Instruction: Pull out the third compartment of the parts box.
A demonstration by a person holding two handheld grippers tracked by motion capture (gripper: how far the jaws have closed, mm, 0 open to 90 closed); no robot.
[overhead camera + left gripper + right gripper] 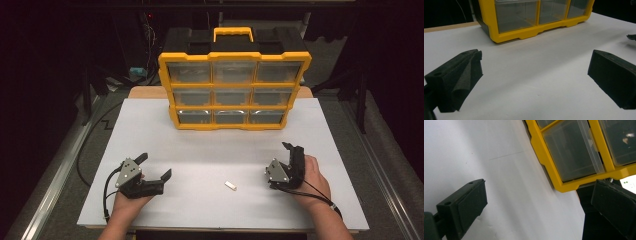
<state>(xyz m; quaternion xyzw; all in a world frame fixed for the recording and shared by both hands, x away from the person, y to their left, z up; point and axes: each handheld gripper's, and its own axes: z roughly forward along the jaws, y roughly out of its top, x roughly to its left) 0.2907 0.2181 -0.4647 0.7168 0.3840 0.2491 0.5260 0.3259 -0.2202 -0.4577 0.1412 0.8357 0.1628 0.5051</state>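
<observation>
A yellow and black organizer [234, 90] with clear drawers stands upright at the far middle of the white board [200, 145]. A small white piece [230, 185] lies flat on the board between the two hands. My left gripper [154, 166] rests low at the near left, open, nothing between its jaws. My right gripper [293, 148] is at the near right, turned on its side, also open and holding nothing. In the left gripper view the left gripper [536, 57] faces the organizer's bottom drawer row [534, 17]. In the right gripper view the right gripper [540, 187] frames the organizer's lower corner [574, 152], tilted.
The board lies on a wooden table [150, 92] with dark floor and metal rails on both sides. Cables [85, 150] trail off the left of the board. The tip of the right gripper [632, 37] pokes in at the edge of the left gripper view.
</observation>
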